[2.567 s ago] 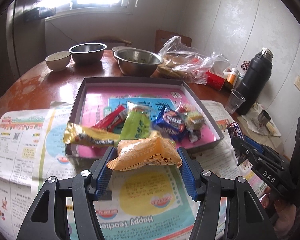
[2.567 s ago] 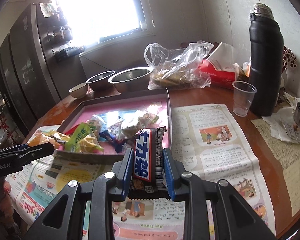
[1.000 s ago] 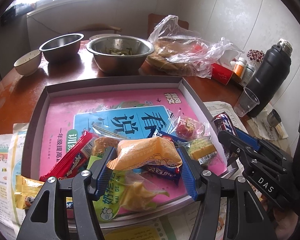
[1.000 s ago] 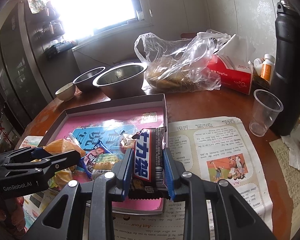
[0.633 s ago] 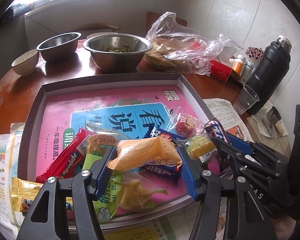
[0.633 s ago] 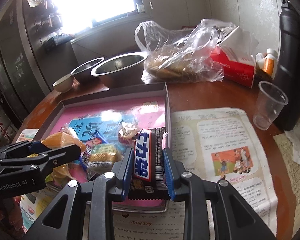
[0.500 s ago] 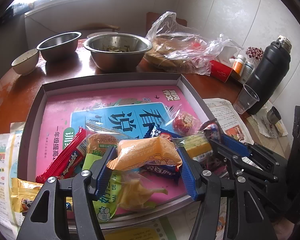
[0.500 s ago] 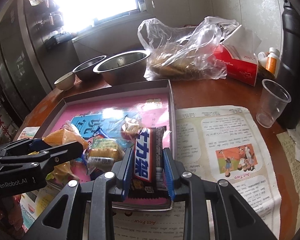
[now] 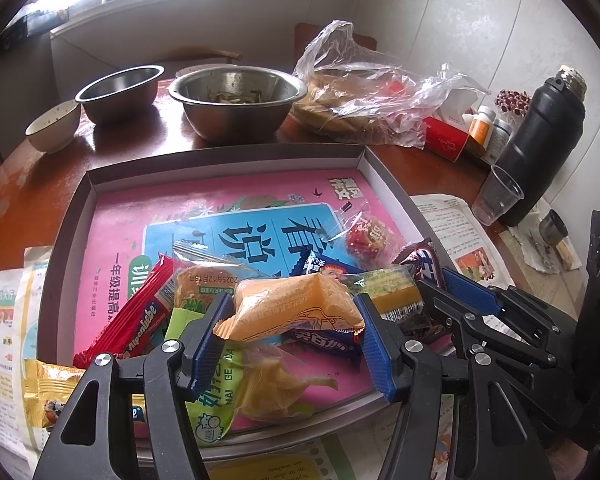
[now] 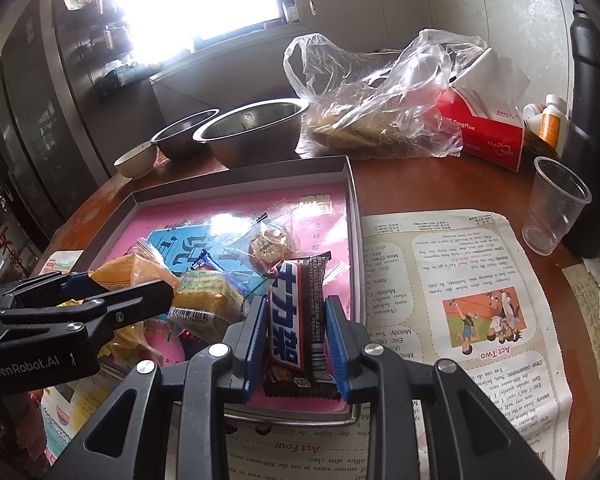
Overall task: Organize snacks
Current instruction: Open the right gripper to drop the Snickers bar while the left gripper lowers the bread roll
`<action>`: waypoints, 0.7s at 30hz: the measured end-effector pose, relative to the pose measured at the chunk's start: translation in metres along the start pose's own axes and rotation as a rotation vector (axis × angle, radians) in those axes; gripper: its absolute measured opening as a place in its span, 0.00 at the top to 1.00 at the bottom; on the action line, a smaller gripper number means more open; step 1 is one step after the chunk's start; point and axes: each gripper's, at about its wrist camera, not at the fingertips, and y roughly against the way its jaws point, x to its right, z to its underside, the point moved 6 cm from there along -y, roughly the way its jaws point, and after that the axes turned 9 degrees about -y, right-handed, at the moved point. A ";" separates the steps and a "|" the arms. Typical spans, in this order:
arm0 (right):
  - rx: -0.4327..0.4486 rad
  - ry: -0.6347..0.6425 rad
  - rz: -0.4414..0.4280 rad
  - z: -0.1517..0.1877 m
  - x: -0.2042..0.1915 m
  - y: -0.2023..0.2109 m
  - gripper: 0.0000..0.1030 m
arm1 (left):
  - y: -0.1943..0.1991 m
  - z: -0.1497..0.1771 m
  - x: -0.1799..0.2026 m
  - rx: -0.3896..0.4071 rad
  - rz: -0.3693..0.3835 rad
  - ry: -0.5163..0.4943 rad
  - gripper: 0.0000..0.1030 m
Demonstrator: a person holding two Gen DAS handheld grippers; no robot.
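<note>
My left gripper point(image 9: 290, 334) is shut on an orange snack packet point(image 9: 296, 306), held over the near part of a shallow grey box point(image 9: 228, 156) with a pink bottom. In the right wrist view my right gripper point(image 10: 296, 330) is shut on a dark chocolate bar point(image 10: 298, 320) with a blue and white label, above the box's near right corner point(image 10: 354, 220). Several wrapped snacks lie in the box: a red bar point(image 9: 132, 320), a green packet point(image 9: 216, 396), a yellow-green cake point(image 10: 204, 296), a round red sweet point(image 9: 368, 236). The right gripper also shows at the right of the left wrist view point(image 9: 432, 280).
Two steel bowls point(image 9: 236, 100) and a small white bowl point(image 9: 54, 126) stand behind the box. A clear plastic bag of bread point(image 10: 380, 112), a red tissue box point(image 10: 488, 136), a plastic cup point(image 10: 552, 204) and a black flask point(image 9: 544, 140) stand to the right. Newspaper point(image 10: 452, 280) covers the table near me.
Both grippers came forward from the newspaper to over the box, each keeping its snack. In the last half second the right gripper edged slightly further left over the box corner.
</note>
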 end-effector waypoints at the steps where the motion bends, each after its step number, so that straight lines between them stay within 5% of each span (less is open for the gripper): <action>1: -0.001 -0.002 -0.002 0.000 0.000 0.000 0.71 | 0.000 0.000 0.000 -0.001 -0.001 -0.001 0.38; 21: 0.031 -0.024 -0.004 -0.003 0.003 0.014 0.58 | 0.000 0.002 0.003 -0.008 -0.007 -0.010 0.38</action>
